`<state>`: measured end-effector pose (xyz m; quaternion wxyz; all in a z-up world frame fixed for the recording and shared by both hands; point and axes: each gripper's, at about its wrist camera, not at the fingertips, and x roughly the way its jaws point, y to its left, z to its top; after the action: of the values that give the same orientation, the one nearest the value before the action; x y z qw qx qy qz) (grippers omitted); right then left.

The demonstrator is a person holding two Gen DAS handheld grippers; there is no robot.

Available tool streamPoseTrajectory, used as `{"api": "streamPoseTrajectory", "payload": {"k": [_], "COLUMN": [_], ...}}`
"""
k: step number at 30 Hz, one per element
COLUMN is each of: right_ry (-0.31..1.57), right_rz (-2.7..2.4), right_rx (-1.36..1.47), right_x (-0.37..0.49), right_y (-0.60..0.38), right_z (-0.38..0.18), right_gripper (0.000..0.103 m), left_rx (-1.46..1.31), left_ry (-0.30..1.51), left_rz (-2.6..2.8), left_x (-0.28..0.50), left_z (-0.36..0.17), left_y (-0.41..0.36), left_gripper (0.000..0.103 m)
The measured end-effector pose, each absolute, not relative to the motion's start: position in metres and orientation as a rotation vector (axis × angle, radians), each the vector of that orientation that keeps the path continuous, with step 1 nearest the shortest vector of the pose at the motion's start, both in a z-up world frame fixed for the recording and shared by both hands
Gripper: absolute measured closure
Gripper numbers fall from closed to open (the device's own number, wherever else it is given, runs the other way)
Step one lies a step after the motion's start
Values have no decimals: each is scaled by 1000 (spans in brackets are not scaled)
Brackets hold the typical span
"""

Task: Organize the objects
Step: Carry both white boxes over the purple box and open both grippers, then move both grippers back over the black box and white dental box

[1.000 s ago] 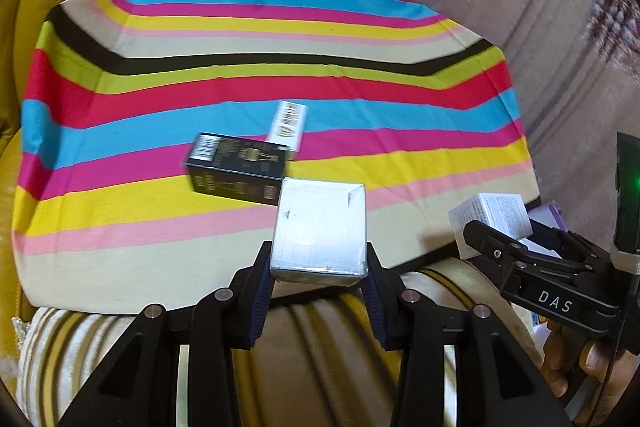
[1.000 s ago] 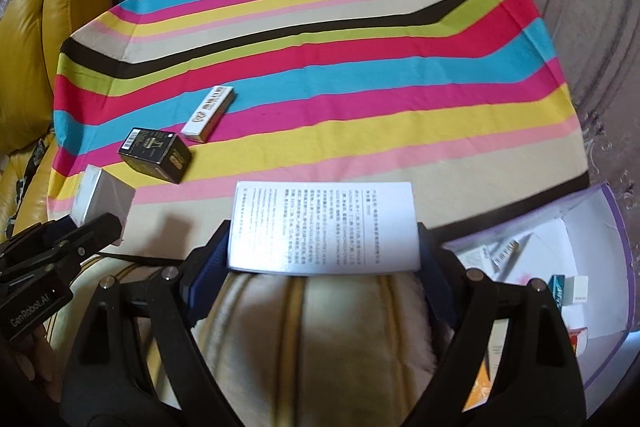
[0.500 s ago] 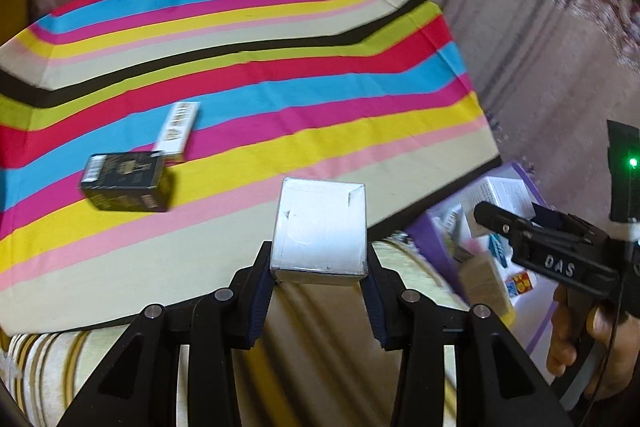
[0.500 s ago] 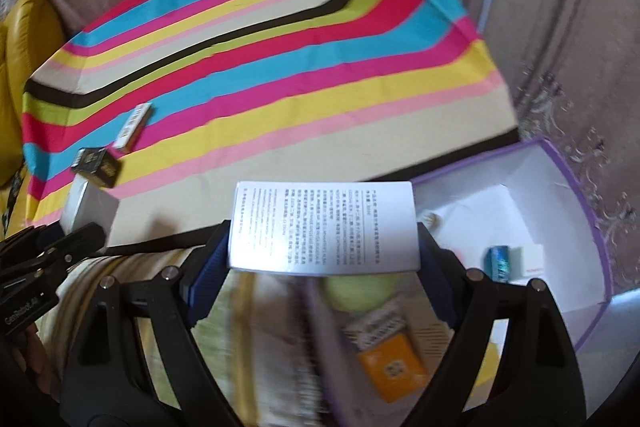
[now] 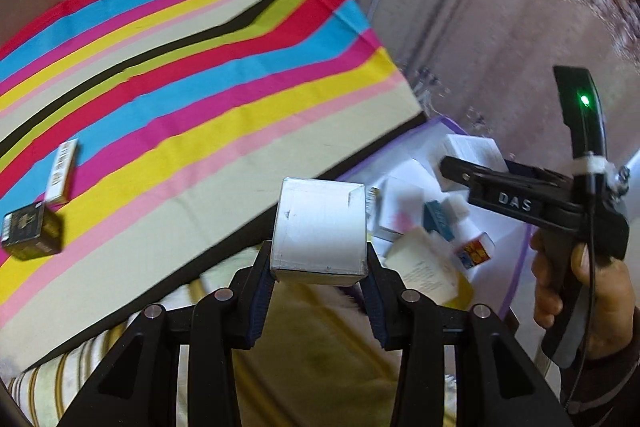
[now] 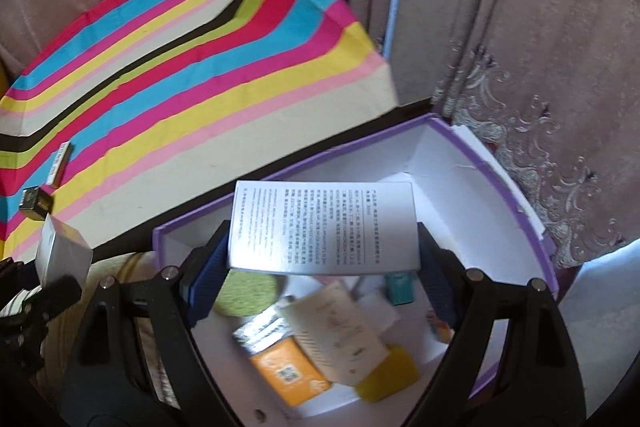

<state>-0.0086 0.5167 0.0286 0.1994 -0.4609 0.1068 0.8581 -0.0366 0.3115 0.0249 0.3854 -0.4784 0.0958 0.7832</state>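
Right hand-held gripper (image 6: 324,247) pinches printed white carton (image 6: 323,227) above purple-rimmed storage box (image 6: 532,223); left hand-held gripper (image 5: 319,277) pinches silver box (image 5: 320,231) near tabletop's (image 5: 224,131) right edge. Step: depositing. Next: lower, release carton inside.

Silver carton (image 5: 320,231) held upright above the striped cloth's (image 5: 200,87) edge. White printed carton (image 6: 324,227) held flat over the purple bin (image 6: 532,211). Black box (image 5: 30,235) and slim white box (image 5: 62,171) lie on the cloth.
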Motion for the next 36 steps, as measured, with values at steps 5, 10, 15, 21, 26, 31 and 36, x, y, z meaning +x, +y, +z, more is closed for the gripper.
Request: {"api": "streamPoseTrajectory", "payload": {"k": [5,10,15,21,26,31,36], "right_ry": [311,344,361,378,384,374,356], "right_rz": [2375,2348,2329,2325,2338,2346,2354], "right_rx": [-1275,-1242,-1222,-1218,-1222,-1232,-1240], "right_x": [-1,5,7,7,5,2,0], "right_y": [537,555,567,570,567,560,549], "right_z": [27,31,35,34,36,39,42], "right_gripper": [16,16,15,11,11,11,11], "left_rx": [-1213,-1211,-1224,-1226,-1244,-1240,-1238], "left_ry": [273,293,283,265,244,232,215], "left_rz": [1936,1896,1853,1872,1884,1892,1908], "left_x": [-26,-19,-15,-17,-22,-25,-30], "left_z": [22,19,16,17,17,19,22], "left_y": [335,351,362,360,354,348,339], "left_gripper": [61,61,53,38,38,38,38]}}
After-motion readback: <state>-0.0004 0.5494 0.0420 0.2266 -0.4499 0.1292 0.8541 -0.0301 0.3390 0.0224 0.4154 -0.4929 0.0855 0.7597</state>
